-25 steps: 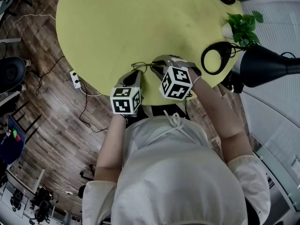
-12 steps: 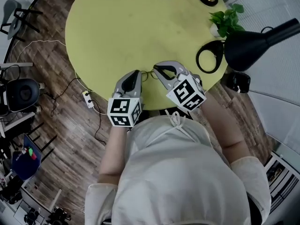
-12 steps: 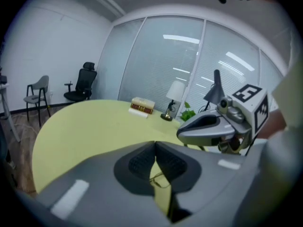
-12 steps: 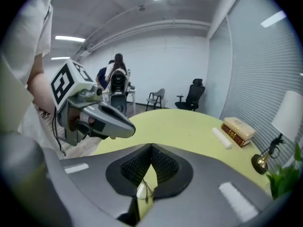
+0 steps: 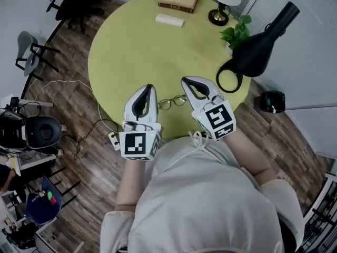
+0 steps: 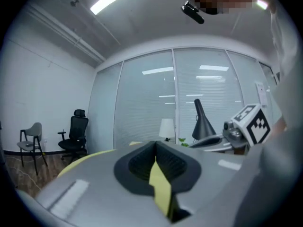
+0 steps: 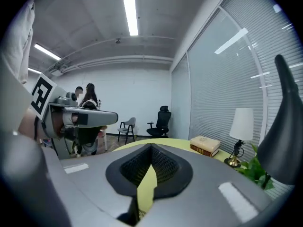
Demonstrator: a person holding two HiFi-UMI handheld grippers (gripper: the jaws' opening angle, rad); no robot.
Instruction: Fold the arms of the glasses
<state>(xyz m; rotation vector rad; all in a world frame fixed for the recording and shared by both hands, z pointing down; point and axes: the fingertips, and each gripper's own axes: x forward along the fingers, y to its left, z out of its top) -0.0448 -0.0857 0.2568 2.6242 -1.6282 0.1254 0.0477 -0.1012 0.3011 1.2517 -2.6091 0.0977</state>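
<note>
My left gripper (image 5: 147, 88) and right gripper (image 5: 186, 81) each have their jaws pressed together, with nothing between them. The glasses (image 5: 171, 102) lie on the yellow tabletop (image 5: 131, 46), between the two grippers and touching neither, near the edge closest to me.

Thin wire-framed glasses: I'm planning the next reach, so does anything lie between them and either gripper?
Nothing visible does. The glasses lie on a bare patch of the yellow-green round table, between the left gripper and the right gripper, both shut.
</note>
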